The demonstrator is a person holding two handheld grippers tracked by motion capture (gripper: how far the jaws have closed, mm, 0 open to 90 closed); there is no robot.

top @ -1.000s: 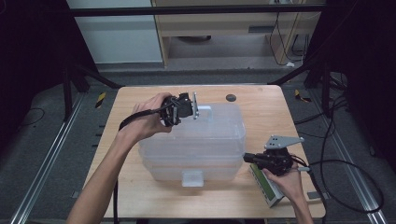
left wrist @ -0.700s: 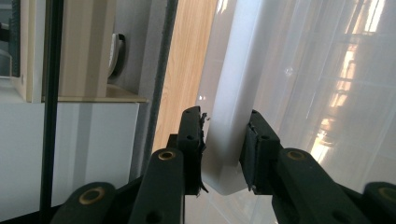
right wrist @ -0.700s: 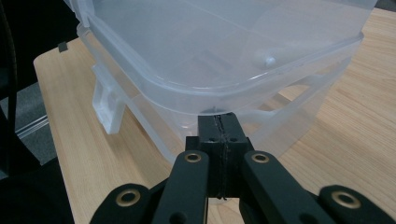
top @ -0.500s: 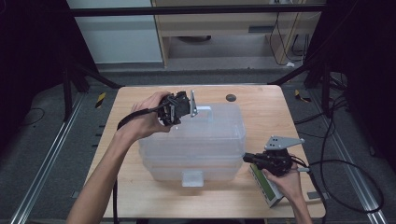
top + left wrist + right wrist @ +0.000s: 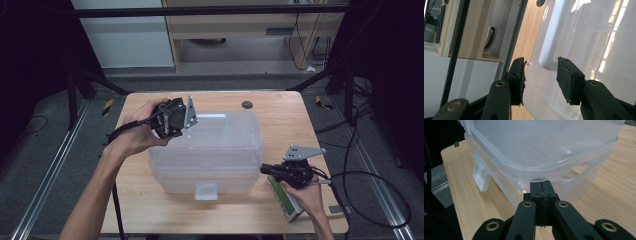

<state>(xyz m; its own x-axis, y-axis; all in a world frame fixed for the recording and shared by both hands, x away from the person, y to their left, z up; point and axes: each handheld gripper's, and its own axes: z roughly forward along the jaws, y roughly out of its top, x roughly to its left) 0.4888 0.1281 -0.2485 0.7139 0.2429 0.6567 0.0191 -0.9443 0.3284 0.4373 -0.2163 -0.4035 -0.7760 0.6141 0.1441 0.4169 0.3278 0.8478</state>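
Observation:
A clear plastic storage box [image 5: 210, 150] with a lid stands in the middle of the wooden table [image 5: 300, 125]. My left gripper [image 5: 191, 119] hovers over the lid's back left, at the left end of the lid handle [image 5: 212, 117]. Its jaws have just been opening and stand open [image 5: 541, 62]; the rounded handle end [image 5: 551, 45] lies just beyond the pads, untouched. My right gripper [image 5: 263, 169] is shut with nothing between its jaws. Its tips [image 5: 541, 183] rest against the box's front right corner, just under the lid's rim.
A small black disc [image 5: 247, 104] lies on the table behind the box. A green and white flat device [image 5: 285, 200] sits under the right hand near the front right edge. The box's front latch [image 5: 206, 190] hangs down.
The left gripper has opened and drawn back to the left and slightly up, off the lid handle. The right gripper and the box have stayed put.

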